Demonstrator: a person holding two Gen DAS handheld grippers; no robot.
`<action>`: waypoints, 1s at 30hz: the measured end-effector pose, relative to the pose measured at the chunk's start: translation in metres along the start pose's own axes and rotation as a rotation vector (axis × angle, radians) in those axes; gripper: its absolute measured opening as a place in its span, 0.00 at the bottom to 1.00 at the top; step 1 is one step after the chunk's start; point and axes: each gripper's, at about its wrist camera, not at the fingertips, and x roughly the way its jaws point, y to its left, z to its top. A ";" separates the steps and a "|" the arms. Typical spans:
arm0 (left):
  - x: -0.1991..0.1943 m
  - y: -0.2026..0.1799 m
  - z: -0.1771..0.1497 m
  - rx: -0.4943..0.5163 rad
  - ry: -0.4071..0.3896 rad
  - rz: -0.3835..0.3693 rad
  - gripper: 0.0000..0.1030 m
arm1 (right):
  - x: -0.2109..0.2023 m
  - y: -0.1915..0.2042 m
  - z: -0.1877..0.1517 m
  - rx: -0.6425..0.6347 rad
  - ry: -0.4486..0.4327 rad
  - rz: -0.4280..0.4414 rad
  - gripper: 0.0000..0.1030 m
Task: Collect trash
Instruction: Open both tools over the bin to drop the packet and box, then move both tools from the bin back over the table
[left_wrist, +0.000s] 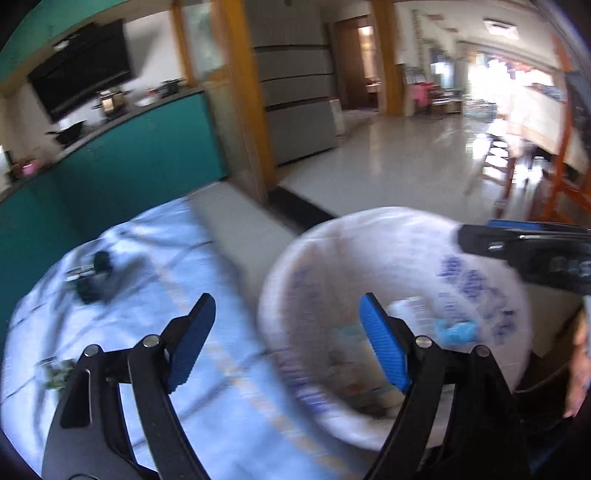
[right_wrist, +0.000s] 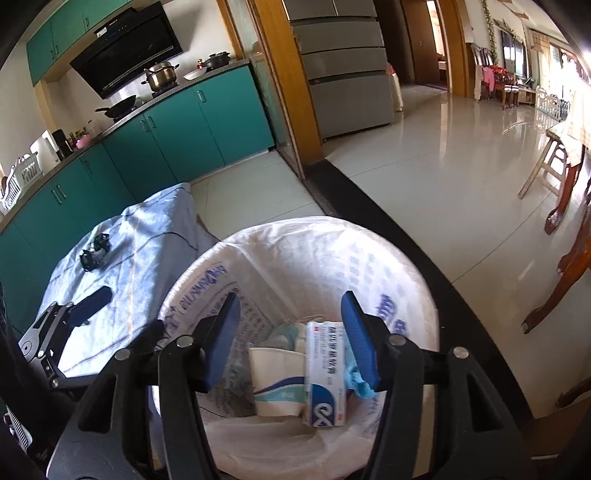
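Both grippers hold nothing. The right gripper (right_wrist: 290, 325) hangs over the trash bin (right_wrist: 417, 295), jaws apart. Inside the white bag liner lie a paper cup (right_wrist: 277, 384), a white-and-blue box (right_wrist: 325, 373) and a crumpled blue scrap (right_wrist: 356, 382). The left gripper (left_wrist: 286, 332), jaws spread wide, sits above the edge of the blue cloth (left_wrist: 155, 258) beside the bin. Farther along the cloth rests a small dark object (right_wrist: 94, 253). Beyond stand teal cabinets (right_wrist: 177, 129).

White bin liner (right_wrist: 295, 258) w/ blue print; teal cabinets (right_wrist: 166, 129).
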 end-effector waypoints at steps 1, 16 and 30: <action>-0.002 0.015 0.000 -0.024 0.006 0.035 0.78 | 0.003 0.010 0.002 -0.016 0.004 0.015 0.59; -0.027 0.261 -0.055 -0.449 0.219 0.123 0.77 | 0.076 0.196 0.013 -0.315 0.090 0.200 0.68; -0.017 0.244 -0.082 -0.300 0.272 0.070 0.77 | 0.212 0.345 0.045 -0.449 0.210 0.246 0.90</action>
